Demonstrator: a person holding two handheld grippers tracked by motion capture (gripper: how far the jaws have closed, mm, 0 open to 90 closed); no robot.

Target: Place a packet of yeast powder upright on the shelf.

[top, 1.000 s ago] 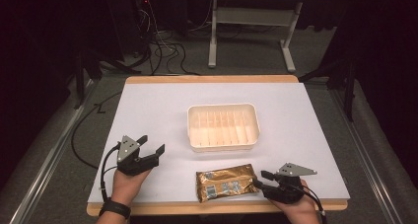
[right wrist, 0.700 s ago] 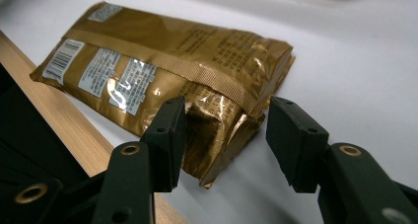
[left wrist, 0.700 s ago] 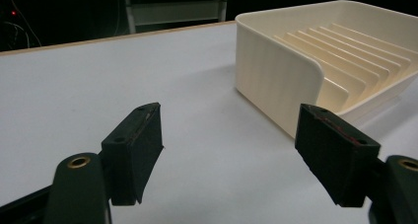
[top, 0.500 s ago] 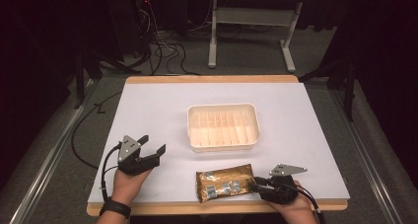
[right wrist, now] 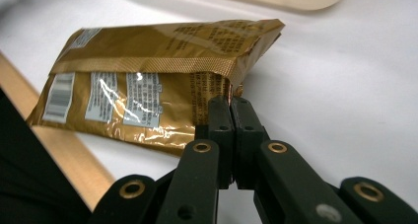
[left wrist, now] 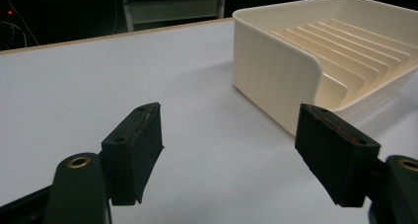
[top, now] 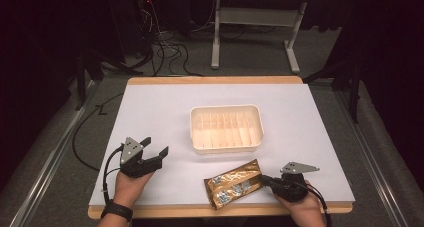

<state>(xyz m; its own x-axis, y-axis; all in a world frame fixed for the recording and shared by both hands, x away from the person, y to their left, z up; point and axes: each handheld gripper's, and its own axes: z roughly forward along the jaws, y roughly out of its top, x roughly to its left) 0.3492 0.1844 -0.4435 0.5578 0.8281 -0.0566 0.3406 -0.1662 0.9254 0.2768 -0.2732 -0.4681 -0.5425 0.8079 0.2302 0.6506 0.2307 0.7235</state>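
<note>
Right gripper view, item one: your right claw (right wrist: 230, 103) is closed on the near-right edge of the gold foil snack packet (right wrist: 148, 81), jaws pressed together with the crimped foil pinched between them. The packet still lies flat on the white bench (right wrist: 345, 76), its label side up, barcode toward the wooden front edge.

High view, item two: the same packet (top: 233, 183) lies near the front of the bench, just in front of the cream ribbed plastic tray (top: 226, 128) and apart from it. Your right claw (top: 264, 178) meets it from the right, at its right end. The tray holds nothing.

Item three: your left claw (top: 155, 146) is held over the left-near part of the bench, jaws spread wide, gripping nothing. In the left gripper view the left claw (left wrist: 229, 135) faces the tray's near corner (left wrist: 276, 81), with bare bench between.

Step in hand, as judged: the grasp on the packet is made; the lift has not begun. The likely destination is the tray.

Next move calls for: raise the packet by its pinched edge, expect the loose body to droop and swing, carry it far and slightly left over the tray rim, then lower it before you release. Keep the pinch firm; slick foil held at one edge may slip.
</note>
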